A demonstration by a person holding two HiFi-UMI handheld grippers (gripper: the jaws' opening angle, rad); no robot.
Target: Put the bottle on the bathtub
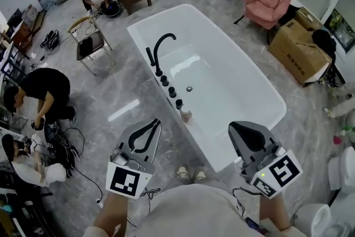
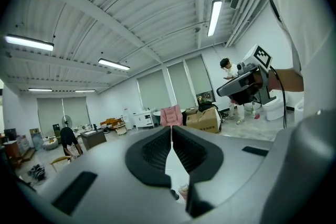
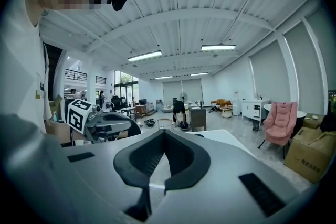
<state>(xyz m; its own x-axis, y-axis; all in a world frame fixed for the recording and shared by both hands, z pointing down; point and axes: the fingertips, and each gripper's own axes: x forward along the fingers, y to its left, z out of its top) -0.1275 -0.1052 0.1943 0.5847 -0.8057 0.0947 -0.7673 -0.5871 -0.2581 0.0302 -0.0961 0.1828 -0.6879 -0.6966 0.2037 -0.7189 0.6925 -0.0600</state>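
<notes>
Small pinkish bottle [image 1: 186,115] sits on long near rim of white bathtub [image 1: 140,30], at end of row of black knobs [image 1: 172,91] below black faucet [image 1: 161,46]. Left gripper [image 1: 157,121] jaws closed together, nothing between, clear of bottle. Right gripper [image 1: 233,127] jaws likewise together, empty, above tub's near end
</notes>
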